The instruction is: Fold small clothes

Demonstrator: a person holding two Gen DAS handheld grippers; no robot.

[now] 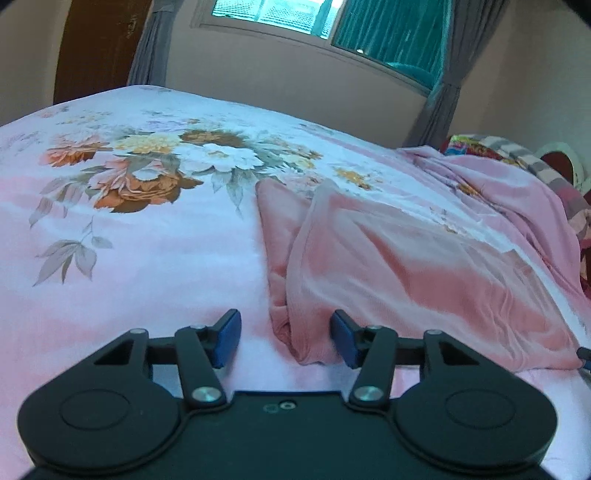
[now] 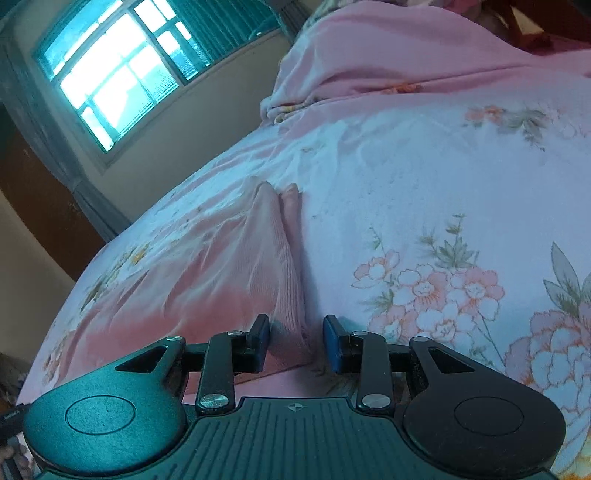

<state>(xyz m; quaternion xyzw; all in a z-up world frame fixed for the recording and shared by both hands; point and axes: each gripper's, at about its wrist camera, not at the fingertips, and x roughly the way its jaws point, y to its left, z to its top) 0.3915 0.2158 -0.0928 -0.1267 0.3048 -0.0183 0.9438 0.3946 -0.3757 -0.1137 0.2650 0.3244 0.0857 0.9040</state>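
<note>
Left tool [image 1: 286, 338]; only here, curtains [image 1: 437, 96]

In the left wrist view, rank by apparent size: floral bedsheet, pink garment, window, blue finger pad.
1. floral bedsheet
2. pink garment
3. window, partly cut off and far away, so unsure
4. blue finger pad, smallest despite its nearness

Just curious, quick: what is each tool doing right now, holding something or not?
Left tool: open, pink garment edge between its fingers, not pinched.
Right tool: open, garment edge between, not pinched.
</note>
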